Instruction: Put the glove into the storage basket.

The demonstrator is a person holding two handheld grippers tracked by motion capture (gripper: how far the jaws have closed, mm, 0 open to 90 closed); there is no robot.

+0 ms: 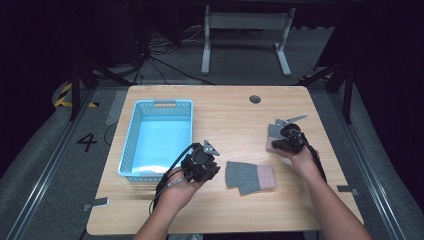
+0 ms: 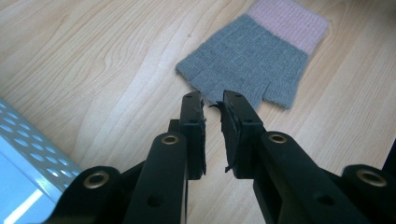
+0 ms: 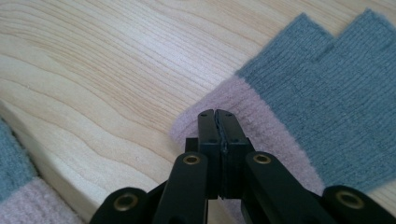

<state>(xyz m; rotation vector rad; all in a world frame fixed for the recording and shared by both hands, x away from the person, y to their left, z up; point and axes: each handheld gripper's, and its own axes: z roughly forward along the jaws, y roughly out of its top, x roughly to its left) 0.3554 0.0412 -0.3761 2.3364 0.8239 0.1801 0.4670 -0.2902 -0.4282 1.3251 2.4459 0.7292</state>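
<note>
A grey fingerless glove with a pink cuff (image 1: 247,177) (image 2: 252,60) lies flat near the table's front middle. My left gripper (image 1: 217,170) (image 2: 213,100) hovers just short of its finger end, jaws a narrow gap apart with nothing between them. A second glove of the same kind (image 1: 273,131) (image 3: 327,107) lies farther right. My right gripper (image 1: 276,144) (image 3: 217,114) sits at its pink cuff with the jaws pressed together on the cuff's edge. The first glove (image 3: 14,158) also shows in the bottom left corner of the right gripper view.
A light blue perforated basket (image 1: 129,140) (image 2: 28,140) stands on the wooden table's left half, close behind my left hand. A round cable hole (image 1: 255,99) sits near the far edge. A table frame (image 1: 245,30) stands on the floor beyond.
</note>
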